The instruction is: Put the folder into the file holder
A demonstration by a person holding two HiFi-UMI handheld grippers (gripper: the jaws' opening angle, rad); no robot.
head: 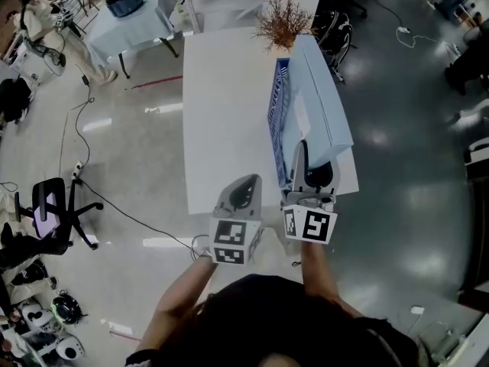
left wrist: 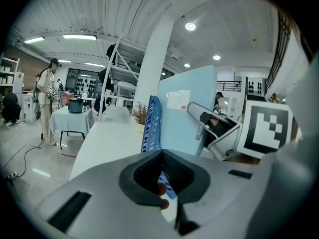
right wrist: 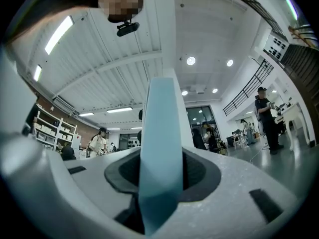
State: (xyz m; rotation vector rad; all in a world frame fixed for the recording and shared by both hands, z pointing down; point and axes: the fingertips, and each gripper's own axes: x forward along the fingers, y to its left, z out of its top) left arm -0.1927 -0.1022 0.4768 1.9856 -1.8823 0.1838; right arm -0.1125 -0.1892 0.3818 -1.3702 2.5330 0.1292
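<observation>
The right gripper (right wrist: pixel 160 169) is clamped on the near edge of the light blue folder (right wrist: pixel 160 133), which is seen edge-on between its pads and is carried upright with a slight tilt. In the head view the folder is held lengthwise along the right edge of the white table (head: pixel 221 113), just beside the blue perforated file holder (head: pixel 280 117) that stands on the table. Whether its lower edge is inside the holder cannot be told. The left gripper (left wrist: pixel 162 156) is pressed together with nothing between its jaws and is held just left of the right one, near the table's front edge. A dried plant (head: pixel 281 20) is seen at the table's far end.
</observation>
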